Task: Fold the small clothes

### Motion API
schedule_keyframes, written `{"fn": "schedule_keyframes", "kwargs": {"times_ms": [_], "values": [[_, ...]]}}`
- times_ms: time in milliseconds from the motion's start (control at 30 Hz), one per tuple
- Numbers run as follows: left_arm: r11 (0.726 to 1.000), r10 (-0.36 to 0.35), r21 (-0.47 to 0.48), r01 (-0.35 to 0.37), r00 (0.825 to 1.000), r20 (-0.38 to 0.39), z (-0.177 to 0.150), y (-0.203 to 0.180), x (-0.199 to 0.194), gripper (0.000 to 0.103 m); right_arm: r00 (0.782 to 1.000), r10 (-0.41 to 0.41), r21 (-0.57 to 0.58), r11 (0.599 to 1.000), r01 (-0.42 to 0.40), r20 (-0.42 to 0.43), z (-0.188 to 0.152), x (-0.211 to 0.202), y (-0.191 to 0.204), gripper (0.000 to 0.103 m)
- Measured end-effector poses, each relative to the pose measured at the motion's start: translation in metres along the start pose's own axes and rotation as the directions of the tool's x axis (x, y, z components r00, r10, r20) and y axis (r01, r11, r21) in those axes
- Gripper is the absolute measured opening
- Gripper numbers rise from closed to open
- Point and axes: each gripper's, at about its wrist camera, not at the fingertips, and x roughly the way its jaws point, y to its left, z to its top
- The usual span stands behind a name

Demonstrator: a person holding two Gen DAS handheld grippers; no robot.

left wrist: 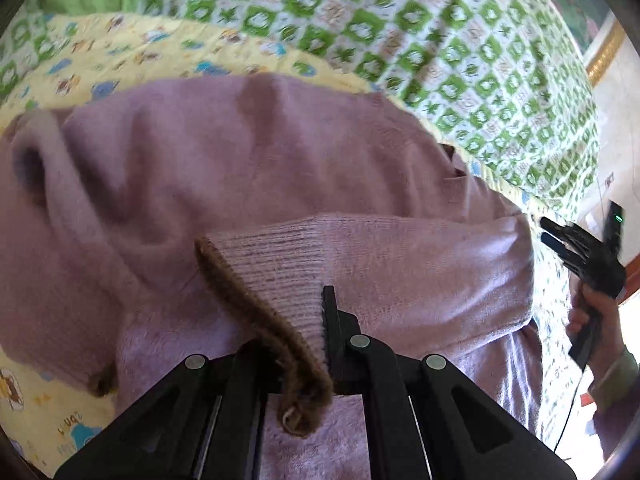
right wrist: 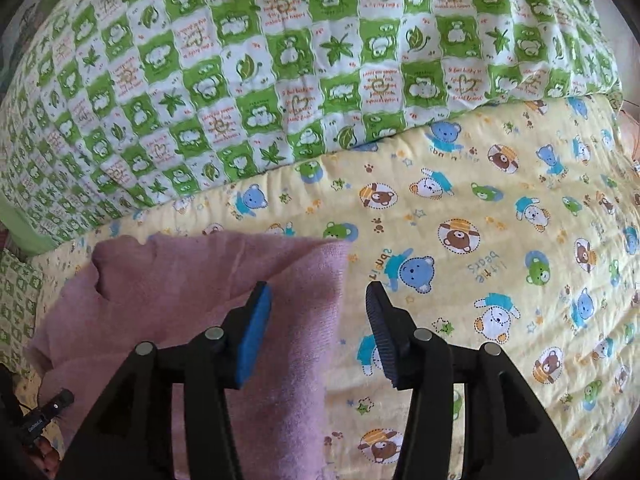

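Note:
A small lilac knitted sweater (left wrist: 248, 168) with brown trim lies on a yellow bear-print sheet (left wrist: 120, 52). My left gripper (left wrist: 308, 340) is shut on the sweater's ribbed cuff (left wrist: 276, 256) with its brown edge, holding the sleeve over the sweater's body. My right gripper (right wrist: 318, 312) is open and empty, hovering over the sweater's right edge (right wrist: 192, 280) and the sheet (right wrist: 480, 208). The right gripper also shows at the right edge of the left wrist view (left wrist: 576, 248), held in a hand.
A green and white checked quilt (right wrist: 280, 60) lies bunched along the far side of the sheet. The same quilt (left wrist: 440, 40) fills the top of the left wrist view. A floor and gold frame (left wrist: 604, 56) show at far right.

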Motion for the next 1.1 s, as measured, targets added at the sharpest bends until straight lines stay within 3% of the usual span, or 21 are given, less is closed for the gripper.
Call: {"fn": "schedule_keyframes", "kwargs": {"times_ms": [100,200,267,333,367,467,567,633,733,800,900,1000,1100], "values": [[1.000,-0.002,-0.019,0.001,1.000,-0.017,-0.005,0.002,0.005,0.003,0.992,0.123,-0.002,0.992,-0.123,-0.006,-0.017,-0.017,0.018,0.051],[1.000,0.006,-0.011,-0.006,1.000,-0.020,-0.007,0.001,0.007,0.004,0.973,0.209,-0.030,0.977,-0.213,-0.096,-0.040,-0.005,0.040,0.051],[1.000,0.012,-0.010,-0.013,0.999,-0.030,-0.008,0.003,0.009,0.004,0.978,0.142,-0.068,0.986,-0.154,-0.150,-0.053,0.015,0.046,0.051],[1.000,0.027,-0.012,-0.028,0.998,-0.054,-0.010,0.005,0.013,0.007,0.983,0.015,-0.079,0.996,-0.030,-0.180,-0.057,0.036,0.034,0.050],[0.999,0.027,-0.016,-0.028,0.998,-0.061,-0.011,0.005,0.012,0.009,0.985,0.005,-0.067,0.998,-0.017,-0.170,-0.057,0.040,0.027,0.049],[0.999,0.039,-0.018,-0.040,0.998,-0.049,-0.013,0.005,-0.001,0.017,0.985,0.042,-0.012,0.999,-0.044,-0.165,-0.051,0.039,0.020,0.050],[0.996,0.055,-0.069,-0.057,0.998,-0.028,-0.016,0.013,-0.022,0.032,0.989,0.066,-0.018,0.997,-0.069,-0.134,-0.047,0.020,0.030,0.051],[0.990,0.091,-0.105,-0.090,0.996,0.003,-0.019,0.022,-0.042,0.051,0.989,0.088,-0.016,0.996,-0.091,-0.120,-0.051,0.004,0.035,0.052],[0.971,0.154,-0.192,-0.145,0.987,0.036,-0.023,0.045,-0.067,0.069,0.987,0.117,-0.011,0.993,-0.119,-0.110,-0.056,-0.014,0.046,0.054],[0.949,0.186,-0.263,-0.173,0.982,0.025,-0.025,0.068,-0.078,0.075,0.983,0.142,-0.016,0.989,-0.145,-0.117,-0.066,-0.025,0.053,0.055],[0.913,0.208,-0.358,-0.194,0.978,0.003,-0.027,0.099,-0.082,0.075,0.977,0.164,-0.024,0.985,-0.168,-0.134,-0.082,-0.037,0.064,0.055],[0.862,0.186,-0.475,-0.176,0.982,-0.027,-0.025,0.133,-0.077,0.075,0.973,0.175,-0.031,0.983,-0.182,-0.148,-0.096,-0.042,0.077,0.056],[0.836,0.171,-0.523,-0.164,0.985,-0.036,-0.019,0.148,-0.065,0.071,0.966,0.195,-0.022,0.979,-0.201,-0.168,-0.106,-0.044,0.086,0.056]]}}
